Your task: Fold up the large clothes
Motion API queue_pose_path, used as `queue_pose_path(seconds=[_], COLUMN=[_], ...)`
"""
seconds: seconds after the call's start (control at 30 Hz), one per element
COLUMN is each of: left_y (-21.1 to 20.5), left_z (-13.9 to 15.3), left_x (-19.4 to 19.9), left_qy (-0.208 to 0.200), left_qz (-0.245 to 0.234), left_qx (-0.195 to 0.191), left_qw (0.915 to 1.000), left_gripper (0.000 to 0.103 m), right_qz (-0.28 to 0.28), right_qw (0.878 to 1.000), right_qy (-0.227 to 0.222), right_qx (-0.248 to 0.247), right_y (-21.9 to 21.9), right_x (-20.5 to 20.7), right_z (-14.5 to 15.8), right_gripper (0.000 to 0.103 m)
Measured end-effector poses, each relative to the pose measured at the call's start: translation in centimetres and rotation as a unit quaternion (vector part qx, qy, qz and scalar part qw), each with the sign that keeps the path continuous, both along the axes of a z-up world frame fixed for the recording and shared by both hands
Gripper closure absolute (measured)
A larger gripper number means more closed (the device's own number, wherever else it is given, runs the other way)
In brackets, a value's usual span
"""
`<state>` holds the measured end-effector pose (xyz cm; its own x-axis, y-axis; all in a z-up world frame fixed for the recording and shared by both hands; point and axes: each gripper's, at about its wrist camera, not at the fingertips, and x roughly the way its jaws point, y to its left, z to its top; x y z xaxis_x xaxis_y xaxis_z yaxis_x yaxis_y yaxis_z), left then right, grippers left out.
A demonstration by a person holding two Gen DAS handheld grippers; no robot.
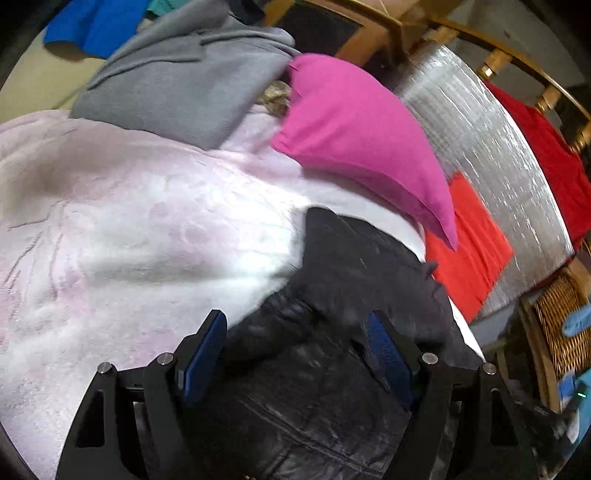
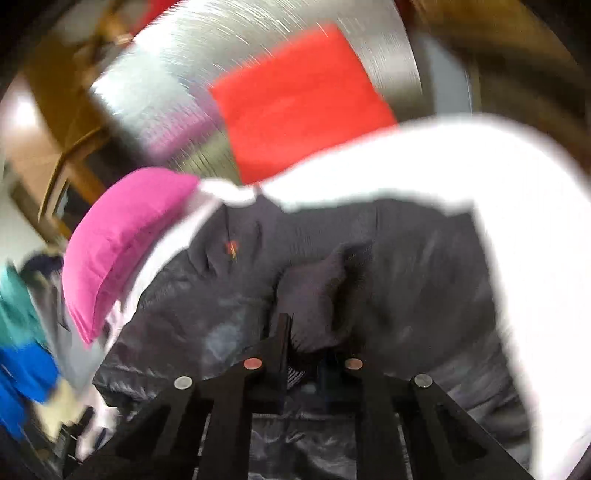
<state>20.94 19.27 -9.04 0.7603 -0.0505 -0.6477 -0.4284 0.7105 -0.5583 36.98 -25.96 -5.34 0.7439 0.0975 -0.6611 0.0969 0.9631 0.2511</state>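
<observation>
- Left gripper (image 1: 297, 343): nearest its own camera; black frame, blue pads (image 1: 207, 354), fingers spread wide. The pads press on nothing, though the dark cloth lies in the span between them.
- Right gripper (image 2: 314, 339): nearest its own camera; fingers drawn in narrow, pinching a raised fold of the dark garment. The view is blurred, so the pad contact itself is not sharp.
- Black jacket (image 1: 332, 369): the garment in hand. Dark, slightly shiny fabric, crumpled, lying on the pale blanket at the near edge; a small red mark shows on it in the right wrist view. Its far edge ends against white cloth.
- Pale pink blanket (image 1: 110, 229): fleecy work surface, broad and bare to the left of the jacket; this is the widest open room.
- White cloth (image 2: 480, 177): a band curving round the jacket's far and right edges in the right wrist view.
- Magenta pillow (image 1: 354, 136): lying on the blanket just beyond the jacket, its tip reaching toward the orange cloth.
- Grey garment (image 1: 184, 77): heaped at the blanket's far edge, beside the pillow.
- Blue garment (image 1: 92, 26): beyond the grey one, at the far left.
- Orange-red cloth (image 1: 469, 247): flat, on the silver surface, near the blanket's right edge.
- Silver foil-like surface (image 1: 480, 140): bounds the right side.
- Dark red cloth (image 1: 546, 155): draped at the wooden rail (image 1: 498, 59).
- Wicker basket (image 1: 557, 325): low right, beyond the edge.
</observation>
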Motion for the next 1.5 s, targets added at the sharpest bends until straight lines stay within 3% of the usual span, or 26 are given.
queue_pose_path(seconds=[0.07, 0.13, 0.2, 0.27, 0.33, 0.6, 0.77, 0.9, 1.0, 1.03, 1.1, 1.13, 1.17, 1.27, 1.33, 1.4, 1.47, 1.5], left_y=[0.1, -0.1, -0.6, -0.9, -1.1, -2.8, -4.9, -7.6, -8.2, -8.6, -9.5, -9.6, -9.4, -7.3, -5.9, -5.0, -5.0, -4.7], left_z=[0.1, 0.0, 0.1, 0.3, 0.8, 2.5, 4.3, 3.9, -1.3, -2.5, -2.2, -1.9, -1.4, 0.5, 1.4, 0.5, -2.3, -2.9], left_x=[-0.1, 0.0, 0.3, 0.3, 0.4, 0.8, 3.1, 7.3, 11.1, 11.5, 11.1, 11.0, 11.0, 10.5, 10.2, 10.9, 12.4, 12.5], left_qy=[-0.001, 0.002, 0.005, 0.003, -0.003, -0.019, -0.02, -0.011, 0.1, 0.109, 0.089, 0.09, 0.088, 0.055, 0.034, 0.056, 0.119, 0.116], left_qz=[0.004, 0.0, -0.008, -0.015, -0.018, -0.038, -0.082, -0.158, -0.202, -0.22, -0.231, -0.237, -0.239, -0.223, -0.205, -0.194, -0.223, -0.226], left_qx=[0.002, 0.003, 0.008, 0.015, 0.026, 0.089, 0.124, 0.181, 0.197, 0.215, 0.264, 0.267, 0.259, 0.209, 0.201, 0.215, 0.216, 0.203], left_qw=[1.0, 1.0, 0.9999, 0.9998, 0.9995, 0.9951, 0.9887, 0.9706, 0.954, 0.9454, 0.9321, 0.9298, 0.9316, 0.9505, 0.9573, 0.9557, 0.9432, 0.9456], left_gripper=[0.024, 0.024, 0.024, 0.024, 0.024, 0.024, 0.024, 0.024, 0.025, 0.023, 0.023, 0.024, 0.024, 0.024, 0.024, 0.024, 0.023, 0.022], right_qz=[-0.005, -0.009, -0.014, -0.021, -0.022, -0.023, -0.011, 0.002, 0.007, 0.007, 0.009, 0.011, 0.012, 0.007, 0.005, 0.0, -0.026, -0.037], right_qw=[0.998, 0.997, 0.995, 0.993, 0.994, 0.996, 0.994, 0.993, 0.994, 0.994, 0.995, 0.995, 0.995, 0.995, 0.995, 0.994, 0.995, 0.995], right_qy=[-0.025, -0.005, 0.05, 0.087, 0.09, 0.084, 0.089, 0.098, 0.1, 0.1, 0.1, 0.099, 0.099, 0.095, 0.096, 0.101, 0.091, 0.084], right_qx=[-0.055, -0.082, -0.087, -0.076, -0.057, 0.025, 0.061, 0.069, 0.046, 0.04, 0.014, -0.006, -0.016, -0.004, 0.023, 0.04, 0.044, 0.045], right_y=[0.3, 0.1, -0.9, -1.9, -2.8, -5.4, -6.5, -7.2, -6.7, -6.6, -5.8, -5.3, -5.1, -5.7, -6.6, -7.6, -8.9, -9.2], right_x=[-1.0, -0.7, 0.0, 0.1, -0.6, -1.4, -1.4, -1.2, -1.1, -1.0, -0.9, -0.9, -0.9, -1.3, -1.6, -2.0, -3.2, -3.6], right_z=[1.3, 0.0, -3.8, -6.7, -7.9, -8.7, -9.0, -8.9, -8.2, -8.2, -8.2, -8.2, -8.1, -7.5, -7.2, -6.8, -5.5, -4.9], right_gripper=[0.089, 0.09, 0.09, 0.09, 0.089, 0.087, 0.089, 0.089, 0.09, 0.09, 0.09, 0.091, 0.09, 0.089, 0.079, 0.064, 0.057, 0.056])
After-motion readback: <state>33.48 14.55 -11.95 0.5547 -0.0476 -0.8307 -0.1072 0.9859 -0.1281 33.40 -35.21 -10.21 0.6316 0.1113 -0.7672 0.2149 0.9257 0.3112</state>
